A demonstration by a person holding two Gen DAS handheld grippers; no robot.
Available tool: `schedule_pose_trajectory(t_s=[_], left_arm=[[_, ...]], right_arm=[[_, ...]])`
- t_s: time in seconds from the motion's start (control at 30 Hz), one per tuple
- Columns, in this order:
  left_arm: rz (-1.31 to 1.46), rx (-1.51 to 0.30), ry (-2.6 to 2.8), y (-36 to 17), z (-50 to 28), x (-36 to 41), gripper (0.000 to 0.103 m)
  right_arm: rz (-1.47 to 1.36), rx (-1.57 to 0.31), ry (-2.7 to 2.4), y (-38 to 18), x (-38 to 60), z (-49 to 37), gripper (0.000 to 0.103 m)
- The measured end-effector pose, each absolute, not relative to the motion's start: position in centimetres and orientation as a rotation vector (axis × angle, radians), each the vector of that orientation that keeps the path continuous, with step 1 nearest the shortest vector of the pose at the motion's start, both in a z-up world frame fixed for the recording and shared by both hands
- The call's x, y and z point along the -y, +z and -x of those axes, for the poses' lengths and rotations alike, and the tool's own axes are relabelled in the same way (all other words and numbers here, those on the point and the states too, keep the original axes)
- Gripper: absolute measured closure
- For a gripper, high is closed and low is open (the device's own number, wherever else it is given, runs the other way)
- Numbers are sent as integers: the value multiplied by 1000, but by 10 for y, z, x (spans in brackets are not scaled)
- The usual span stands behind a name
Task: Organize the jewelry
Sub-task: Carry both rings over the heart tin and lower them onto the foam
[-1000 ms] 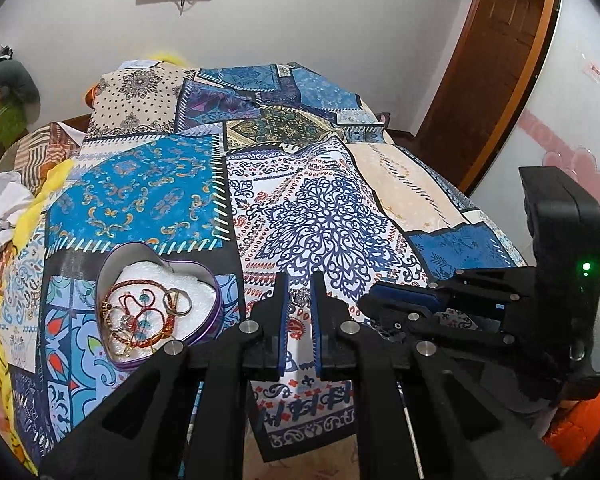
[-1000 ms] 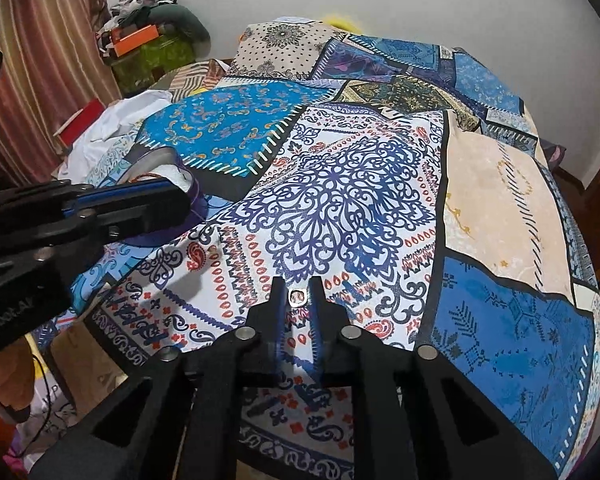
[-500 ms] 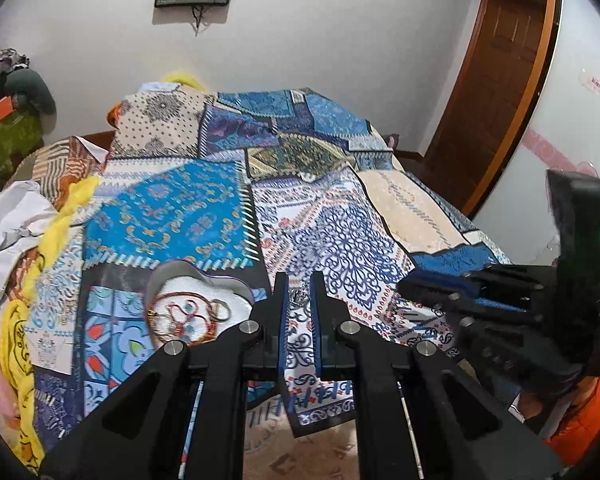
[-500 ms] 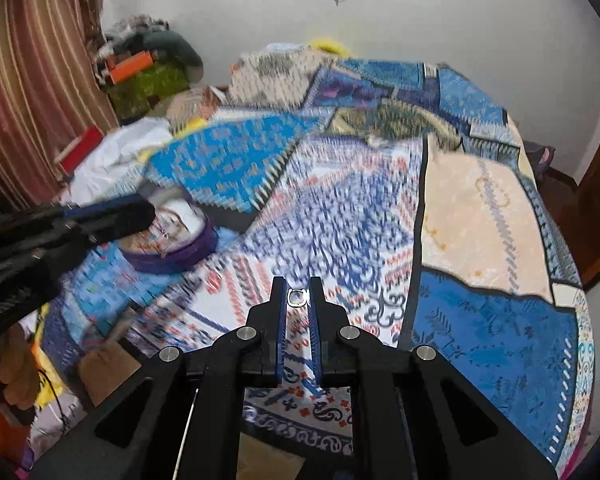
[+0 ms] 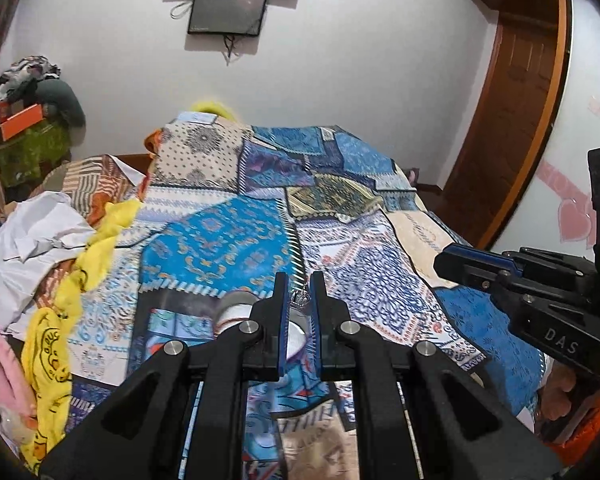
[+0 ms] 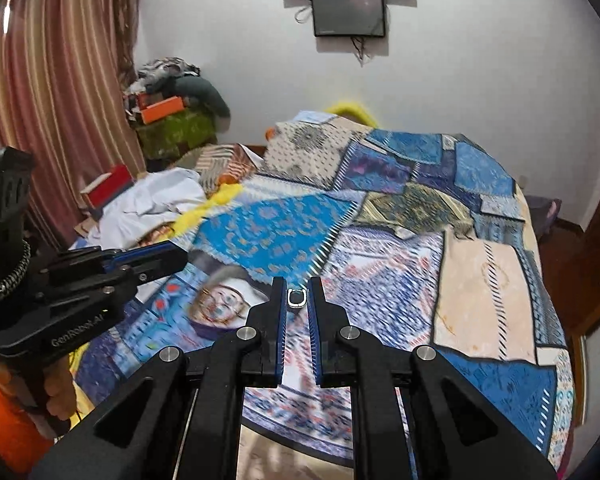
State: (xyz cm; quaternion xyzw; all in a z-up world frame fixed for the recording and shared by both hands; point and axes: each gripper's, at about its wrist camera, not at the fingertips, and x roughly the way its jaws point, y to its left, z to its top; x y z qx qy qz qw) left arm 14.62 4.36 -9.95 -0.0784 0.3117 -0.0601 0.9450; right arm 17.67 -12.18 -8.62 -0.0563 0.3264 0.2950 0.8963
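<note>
Both tools tilt downward above the bed [image 6: 480,300]. The right tool [image 6: 297,298] pinches a small ring [image 6: 296,297]; the left tool [image 5: 299,298] pinches a small silvery piece [image 5: 302,298]. The heart-shaped tin [image 6: 220,304] sits near the bed's left edge.

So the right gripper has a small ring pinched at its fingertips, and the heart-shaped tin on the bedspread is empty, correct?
Not quite. The right gripper does pinch the ring, but the heart-shaped tin is not empty: the right wrist view shows jewelry lying in it.
</note>
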Motion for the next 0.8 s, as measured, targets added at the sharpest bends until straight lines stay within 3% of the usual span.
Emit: schedule_pose_trajectory(t_s=[0.8], left_arm=[[220, -710, -88, -143, -170, -77, 94]], right_arm=[[147, -847, 706, -151, 55, -208, 94]])
